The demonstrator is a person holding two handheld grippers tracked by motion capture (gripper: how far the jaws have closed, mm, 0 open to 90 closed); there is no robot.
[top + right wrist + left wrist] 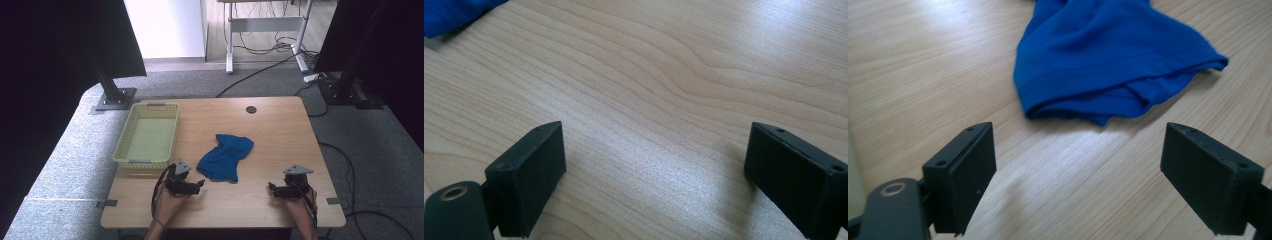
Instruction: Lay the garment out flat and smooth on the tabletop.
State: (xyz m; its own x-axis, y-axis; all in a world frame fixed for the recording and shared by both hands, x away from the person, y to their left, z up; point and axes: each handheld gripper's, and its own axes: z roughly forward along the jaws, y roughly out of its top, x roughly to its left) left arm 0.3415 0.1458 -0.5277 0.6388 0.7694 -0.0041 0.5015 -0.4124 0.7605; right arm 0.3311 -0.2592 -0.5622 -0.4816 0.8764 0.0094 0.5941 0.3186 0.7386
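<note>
The left gripper (200, 185), jaws wide, hovered just beside the blue cloth (225, 156), apparently approaching. The right gripper (271, 188), equally wide, sat farther from the cloth. Next, the left probably needed to close on the near hem.

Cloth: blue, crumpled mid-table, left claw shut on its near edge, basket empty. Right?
Not quite. The left claw is open and short of the cloth, not touching it, as the left gripper view shows. The cloth is blue, crumpled mid-table; the basket is empty.
</note>
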